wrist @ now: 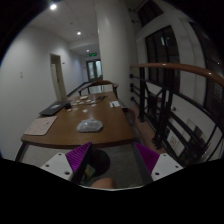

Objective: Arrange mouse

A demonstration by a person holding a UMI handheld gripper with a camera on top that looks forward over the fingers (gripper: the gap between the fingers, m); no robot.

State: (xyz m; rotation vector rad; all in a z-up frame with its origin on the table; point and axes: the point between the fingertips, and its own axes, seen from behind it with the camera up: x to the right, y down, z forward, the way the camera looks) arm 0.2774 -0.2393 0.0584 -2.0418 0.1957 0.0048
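A pale sheet [40,125] lies at the left edge of the brown wooden surface [70,133], with a dark laptop [55,107] just beyond it. Near the middle, well ahead of the gripper [113,158], sits the light-coloured mouse [90,124], apart from both. The jaws stand spread with nothing between them, purple pads [76,157] facing inward, and a railing [165,100] runs along the right.

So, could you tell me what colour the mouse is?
White or pale grey mouse, in the gripper view.
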